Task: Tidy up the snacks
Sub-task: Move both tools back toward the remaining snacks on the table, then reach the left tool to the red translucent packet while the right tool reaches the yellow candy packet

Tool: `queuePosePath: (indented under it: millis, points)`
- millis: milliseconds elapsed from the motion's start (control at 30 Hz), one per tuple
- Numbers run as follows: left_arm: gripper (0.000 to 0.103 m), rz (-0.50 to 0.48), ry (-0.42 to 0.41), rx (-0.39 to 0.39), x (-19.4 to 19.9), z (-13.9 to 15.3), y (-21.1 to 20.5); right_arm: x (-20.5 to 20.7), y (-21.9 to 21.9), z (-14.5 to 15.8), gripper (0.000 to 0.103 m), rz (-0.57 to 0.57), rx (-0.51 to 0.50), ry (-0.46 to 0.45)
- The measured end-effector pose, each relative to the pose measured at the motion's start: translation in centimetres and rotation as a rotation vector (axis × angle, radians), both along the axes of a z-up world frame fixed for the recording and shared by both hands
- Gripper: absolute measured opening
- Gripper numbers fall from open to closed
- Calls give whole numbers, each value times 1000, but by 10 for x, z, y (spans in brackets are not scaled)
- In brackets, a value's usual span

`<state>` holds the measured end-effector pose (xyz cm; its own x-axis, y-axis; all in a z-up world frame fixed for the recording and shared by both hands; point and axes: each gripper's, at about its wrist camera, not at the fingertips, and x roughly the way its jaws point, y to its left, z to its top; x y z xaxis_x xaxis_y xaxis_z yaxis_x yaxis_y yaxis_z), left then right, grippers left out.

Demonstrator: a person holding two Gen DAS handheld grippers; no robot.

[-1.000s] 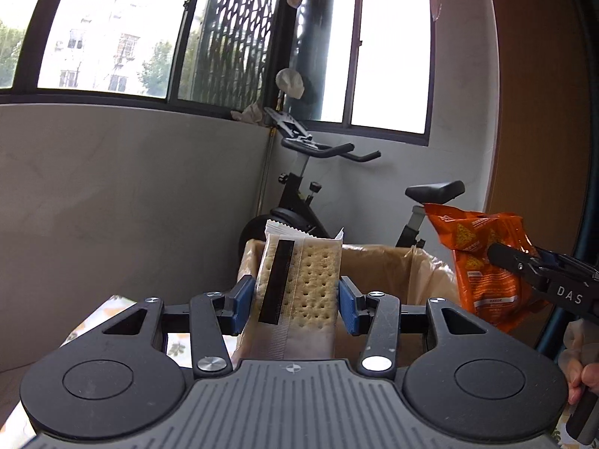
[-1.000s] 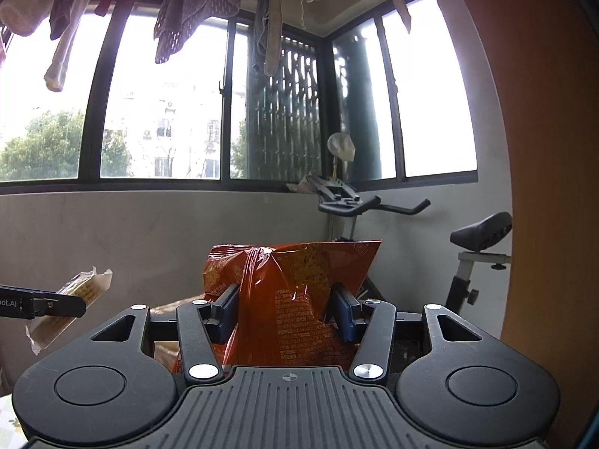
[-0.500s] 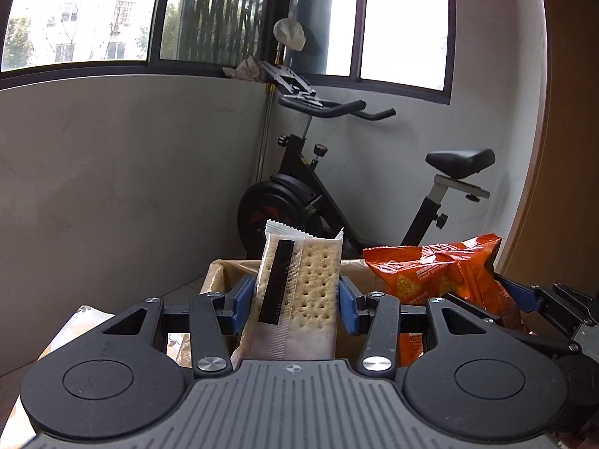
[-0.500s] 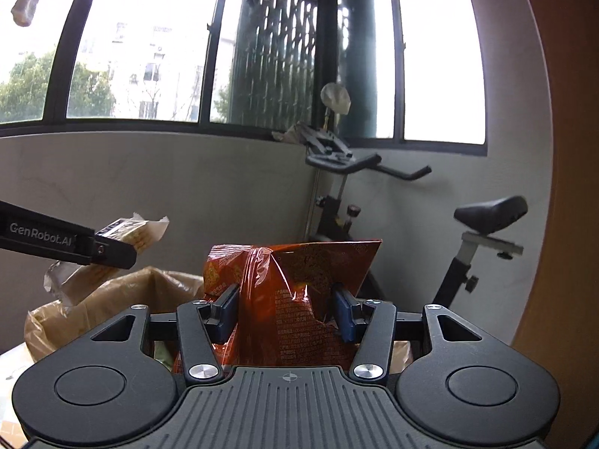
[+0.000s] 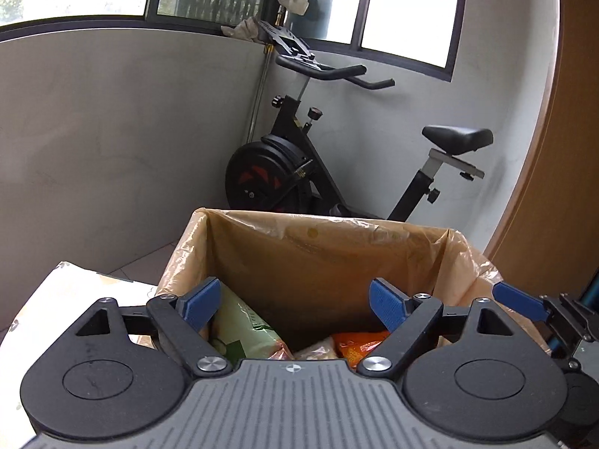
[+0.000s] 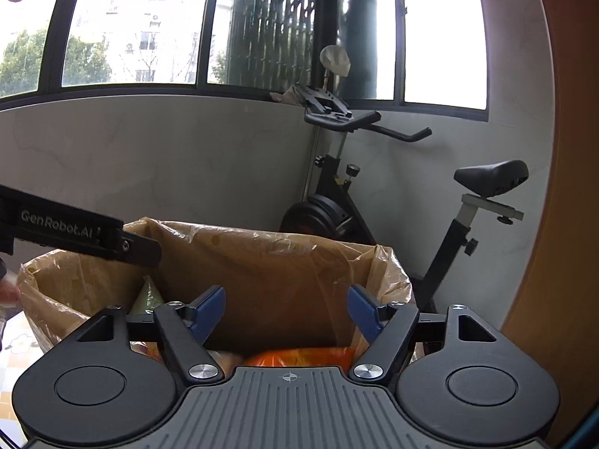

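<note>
Both snack packets have left the jaws since half a second ago: the left hand-held gripper (image 5: 294,305) no longer clamps the cracker packet, and the right hand-held gripper (image 6: 286,314) no longer clamps the orange chip bag (image 6: 299,357). Each pair of jaws has just been opening and now stands wide with nothing between the blue pads. The orange chip bag lies inside the lined box (image 5: 329,239), low in it, directly under the right hand-held gripper; the left wrist view shows it too, at the bottom right of the box interior. A green packet (image 5: 243,331) leans inside the box against its left wall, and a pale packet (image 5: 316,350) shows between the green one and the orange one; whether that is the cracker packet cannot be told, as the gripper body hides most of it.

Judging from this, both drops are done and two more snacks are sorted into the box.

Both hand-held grippers hover over the near rim of the box, side by side and tilted somewhat downward into its opening, the left one over the left half, the right one over the right half. Behind the box, against the wall, stands an exercise bike (image 5: 299,172). Left of the box, a patterned desk (image 5: 75,280) edge shows.
</note>
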<state>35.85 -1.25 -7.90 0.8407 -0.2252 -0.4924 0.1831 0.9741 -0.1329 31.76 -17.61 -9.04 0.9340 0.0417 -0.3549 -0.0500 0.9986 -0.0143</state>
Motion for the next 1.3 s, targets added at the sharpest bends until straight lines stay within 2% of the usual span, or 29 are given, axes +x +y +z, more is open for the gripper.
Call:
queuePosePath:
  millis: [200,367,600,733,800,867,933,1033,1133,1300]
  points:
    - [87,4,-61,61,-34,15,6,-34,-11,10,68,14,83,-22]
    - [86,0,-80,58,-73,22,18,-70,-19,18,68,29,195,-42]
    - [85,-12,-108,106,-125,12,30,-113,-2,1,68,51,244,-35]
    - [82,-20,-90,116,-152,-13,36,-133,16,-24,63,70,229,17]
    - [73,-29,-57,139,-162,-32,35,-141,22,-39,58,76,222,46]
    - [60,-32,-9,170,-169,-52,33,-148,29,-57,44,81,220,87]
    - [58,-34,33,161,-174,-72,34,-155,34,-74,38,79,223,132]
    - [56,-46,105,108,-178,-100,35,-163,40,-95,32,77,219,188]
    - [56,-72,149,91,-185,-122,31,-169,44,-107,31,77,200,207]
    - [56,-163,211,119,-185,-149,16,-168,39,-119,31,82,204,237]
